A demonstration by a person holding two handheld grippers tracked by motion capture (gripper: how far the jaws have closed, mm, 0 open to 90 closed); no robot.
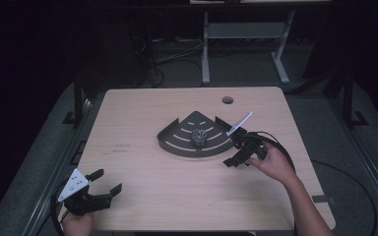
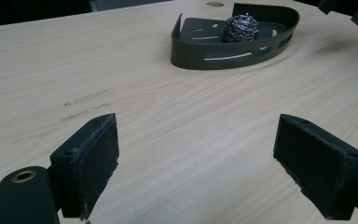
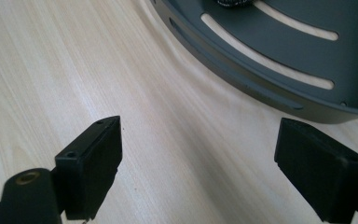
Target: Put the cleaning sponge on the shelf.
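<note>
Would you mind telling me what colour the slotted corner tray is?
Dark grey tray, clearest in the left gripper view.

Table (image 1: 142,162): pale wood-look top, fine straight grain, smooth, low sheen; faint scuffs at near left.
Tray (image 2: 233,51): dark grey sheet metal, matt painted look, smooth, slots cut through floor and wall.
Scourer (image 2: 240,28): coiled steel wire ball, rough, glinting, in the tray.
Left gripper (image 1: 101,186): black matt plastic body; jaw pads rough, foam-like, edges frayed; one brass-coloured insert near the left pad.
Right gripper (image 1: 238,156): same black matt plastic, pads duller and smoother-edged.
Plate (image 1: 74,184): pale grey, flat, smooth, on left gripper.
</note>
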